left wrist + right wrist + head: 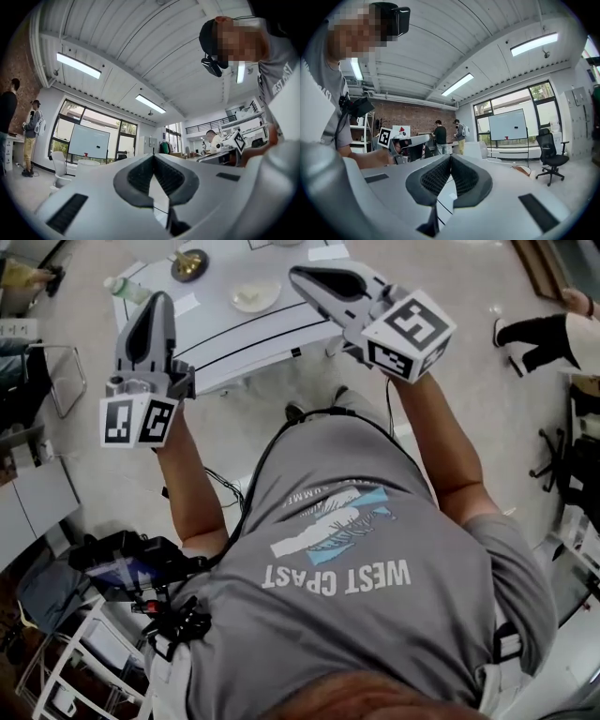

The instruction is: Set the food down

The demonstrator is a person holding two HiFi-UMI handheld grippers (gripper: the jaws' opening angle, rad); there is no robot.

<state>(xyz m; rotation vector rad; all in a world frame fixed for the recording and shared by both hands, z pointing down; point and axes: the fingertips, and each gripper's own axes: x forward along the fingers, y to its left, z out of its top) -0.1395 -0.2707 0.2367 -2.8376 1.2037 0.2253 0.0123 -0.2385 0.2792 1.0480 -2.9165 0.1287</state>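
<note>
— Food: where is it seen?
— None is pinched. The left tongs (pixel 156 304) are pressed together, empty, and held up above the counter (pixel 234 329). Something golden is seen on a dark plate (pixel 189 263) there, and something pale in a bowl (pixel 255 296); which is the food cannot be told. The right tongs (pixel 302 276) are pressed together too, with nothing between.

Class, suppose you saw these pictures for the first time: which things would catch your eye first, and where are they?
First come the two grippers held up in front of the person's grey T-shirt. The left gripper is at the head view's left and the right gripper at its upper middle, both shut and empty. Beyond them stands a white table bearing a pale bowl.
</note>
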